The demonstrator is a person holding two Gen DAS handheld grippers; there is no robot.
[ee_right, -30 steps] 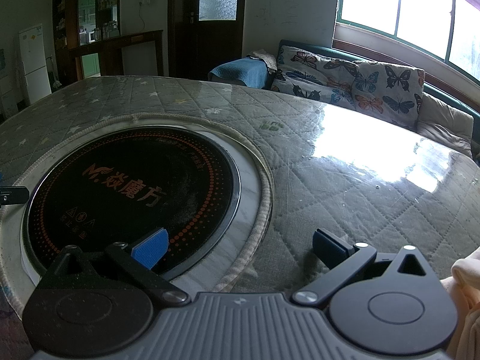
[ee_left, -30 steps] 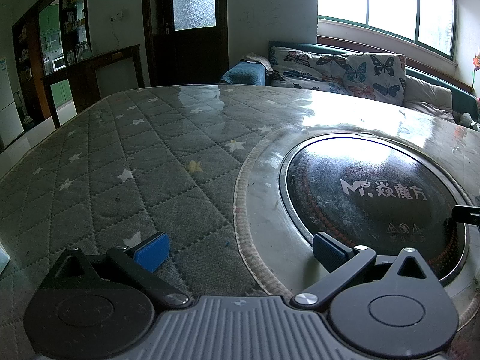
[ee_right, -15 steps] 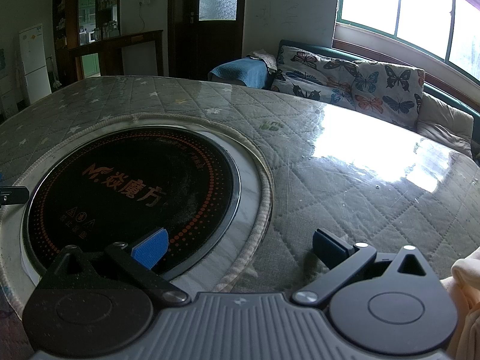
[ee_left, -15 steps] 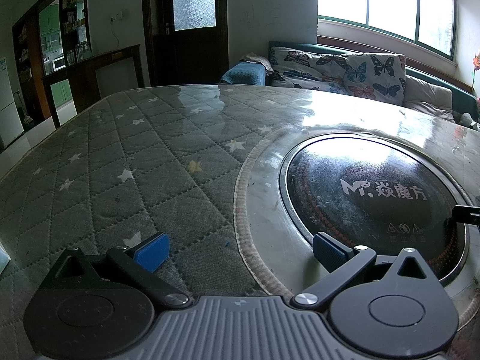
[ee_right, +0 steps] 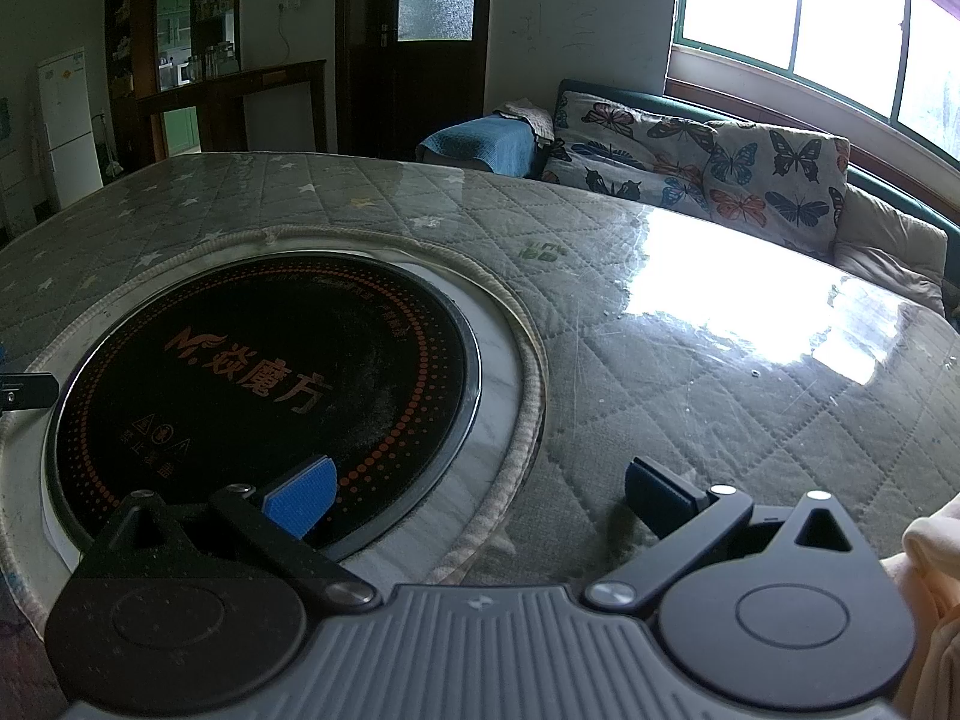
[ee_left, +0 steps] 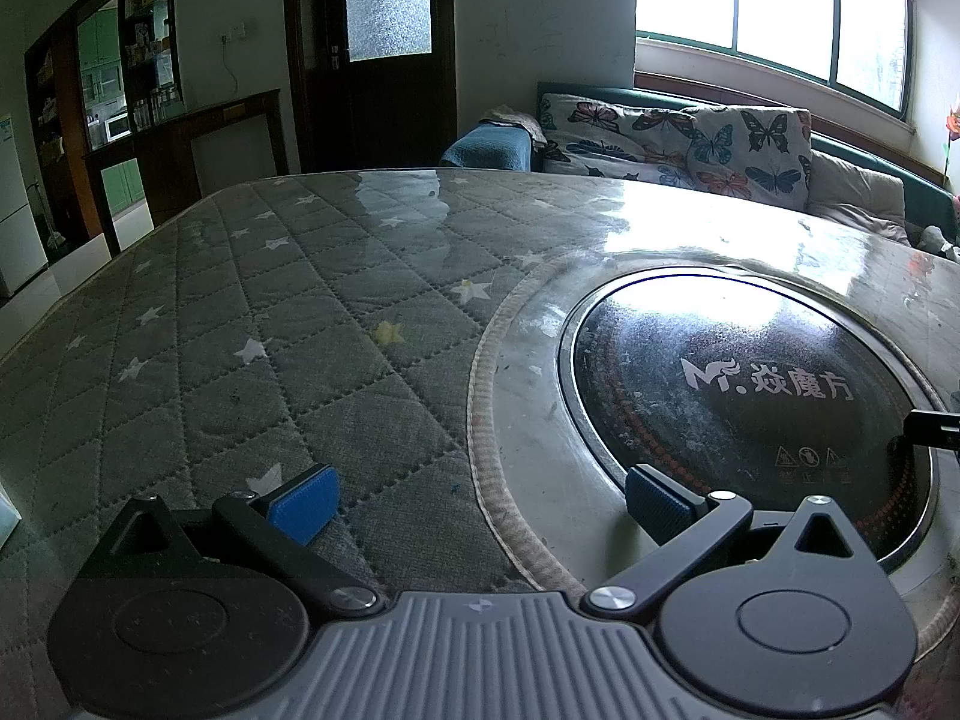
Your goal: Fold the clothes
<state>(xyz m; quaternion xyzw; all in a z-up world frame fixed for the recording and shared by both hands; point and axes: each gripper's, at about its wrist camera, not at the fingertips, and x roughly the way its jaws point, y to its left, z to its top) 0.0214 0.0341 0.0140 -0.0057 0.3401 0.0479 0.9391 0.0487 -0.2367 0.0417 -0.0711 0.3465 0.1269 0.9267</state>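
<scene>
Nothing has moved since the earlier frames. Both grippers hover over the quilted, star-printed table (ee_left: 252, 324), whose round black cooktop (ee_right: 264, 384) reads "M." with Chinese characters. Left gripper (ee_left: 480, 495) and right gripper (ee_right: 477, 492) gape wide, empty. Pale clothing (ee_right: 933, 546) lies at the right view's edge.

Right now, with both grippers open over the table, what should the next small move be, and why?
Probably swing the right gripper toward the pale cloth at its right edge. Both grippers are open and empty, the left gripper sees only the table, and that cloth is the only garment in view.
</scene>
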